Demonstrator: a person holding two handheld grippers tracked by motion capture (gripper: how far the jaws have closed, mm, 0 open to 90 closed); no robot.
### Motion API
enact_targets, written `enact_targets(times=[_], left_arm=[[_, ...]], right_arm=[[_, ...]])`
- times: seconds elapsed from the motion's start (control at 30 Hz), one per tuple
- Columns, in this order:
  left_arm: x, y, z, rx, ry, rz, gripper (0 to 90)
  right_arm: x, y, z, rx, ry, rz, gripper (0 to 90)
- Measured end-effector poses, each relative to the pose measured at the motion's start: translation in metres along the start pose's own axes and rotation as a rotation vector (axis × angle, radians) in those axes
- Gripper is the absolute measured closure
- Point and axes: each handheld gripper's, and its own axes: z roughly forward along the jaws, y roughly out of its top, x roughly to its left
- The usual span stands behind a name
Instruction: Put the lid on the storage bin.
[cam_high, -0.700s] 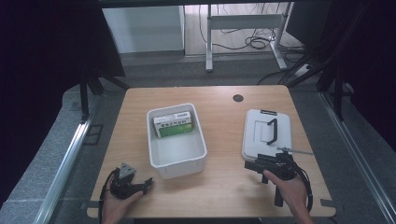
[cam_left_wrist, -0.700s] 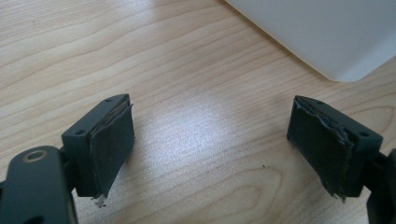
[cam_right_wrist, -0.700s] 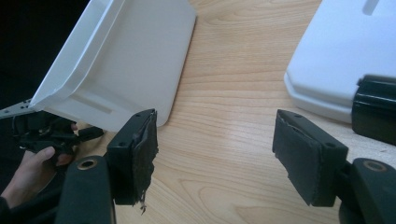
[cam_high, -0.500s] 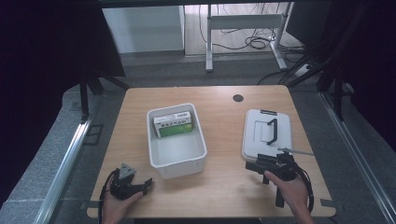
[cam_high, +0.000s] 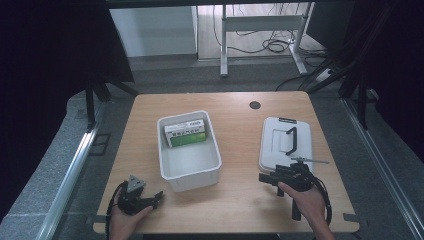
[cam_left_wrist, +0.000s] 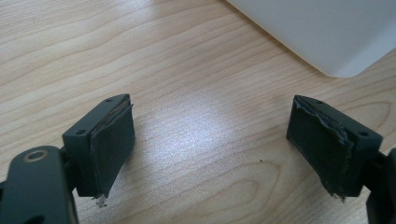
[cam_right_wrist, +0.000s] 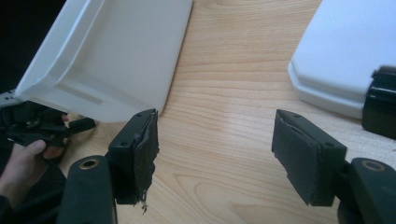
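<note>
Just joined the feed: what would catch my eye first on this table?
The white bin at the table's middle, with a green box against its far wall. Right of it lies a grey lid with a black handle; the right gripper hovers open by the lid's near edge.

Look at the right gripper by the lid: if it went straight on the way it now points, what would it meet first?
Probably the white tub. The right gripper, jaws open with nothing between them, points across bare table toward the tub's near corner, with the lid off to one side. Depth is unclear; it might slip past.
</note>
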Motion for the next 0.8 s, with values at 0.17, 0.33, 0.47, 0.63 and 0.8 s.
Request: enact_targets(times=[0.17, 0.33, 0.47, 0.63, 0.8], left_arm=[[0.0, 0.0, 0.0, 0.0, 0.0, 0.0, 15.1], [0.0, 0.0, 0.0, 0.001, 0.0, 0.0, 15.0], [0.0, 0.0, 0.0, 0.001, 0.0, 0.0, 14.9], [0.0, 0.0, 0.0, 0.001, 0.0, -0.001, 14.9], [0.0, 0.0, 0.0, 0.001, 0.0, -0.001, 14.9]], right_arm=[[0.001, 0.0, -0.003, -0.011, -0.006, -0.011, 32.3], [0.001, 0.001, -0.01, -0.024, -0.006, -0.029, 33.4], [0.001, 0.005, -0.013, -0.023, -0.003, -0.042, 33.6], [0.006, 0.013, -0.02, -0.037, -0.01, -0.066, 33.6], [0.01, 0.021, -0.032, -0.059, -0.014, -0.071, 33.8]])
